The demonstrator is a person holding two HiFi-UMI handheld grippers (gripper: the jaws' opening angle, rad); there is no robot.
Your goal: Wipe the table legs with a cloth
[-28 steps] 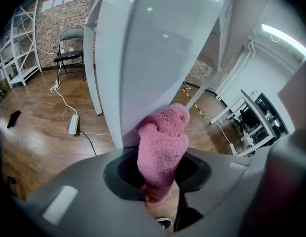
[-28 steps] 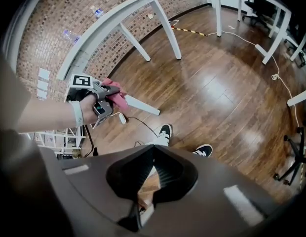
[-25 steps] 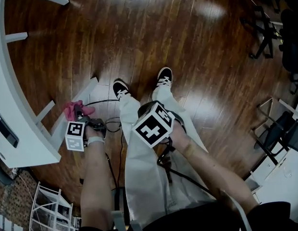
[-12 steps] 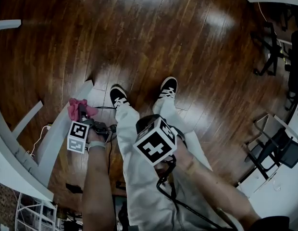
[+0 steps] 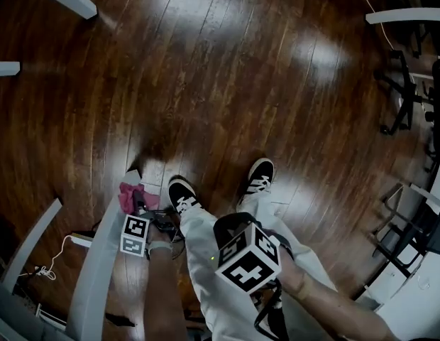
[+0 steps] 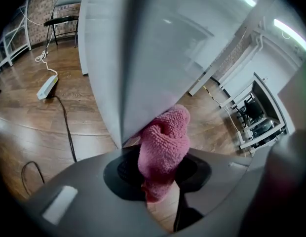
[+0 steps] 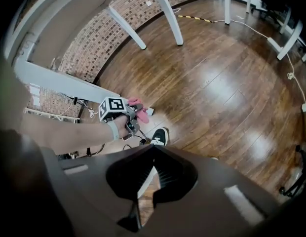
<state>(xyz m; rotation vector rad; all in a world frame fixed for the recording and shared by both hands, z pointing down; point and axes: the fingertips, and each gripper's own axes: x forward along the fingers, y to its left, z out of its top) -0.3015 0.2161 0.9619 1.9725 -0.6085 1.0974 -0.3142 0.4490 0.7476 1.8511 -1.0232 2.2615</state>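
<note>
Holding: the left gripper (image 6: 158, 174) had its jaws clamped on a bunched pink cloth (image 6: 164, 141), which filled the gap between them and stuck out past the tips.
Cloth position: its upper fold touched the lower edge of the white table leg (image 6: 143, 58); in the head view the pink cloth (image 5: 130, 195) sat at the foot of that leg (image 5: 98, 268), close to the floor.
Table leg: pale and flat-faced, it slanted across the left gripper view and ran down to the dark wooden floor (image 5: 227, 84).
Left gripper from above: it (image 5: 140, 206) pointed steeply down beside the leg, its marker cube (image 5: 134, 235) just above the person's wrist.
Right gripper: its jaws (image 7: 152, 154) were pressed together with nothing between them, and it was aimed down at the floor, well apart from the table leg.
Right gripper view: this view also caught the left gripper (image 7: 132, 113) with the cloth (image 7: 136, 104) against the leg.
Person: two black-and-white shoes (image 5: 183, 195) stood on the boards, the nearer one just beside the cloth.
Surroundings: a white power strip (image 6: 47, 87) and its cable lay on the floor behind the leg, with a dark chair (image 6: 64, 19) by a brick wall.
</note>
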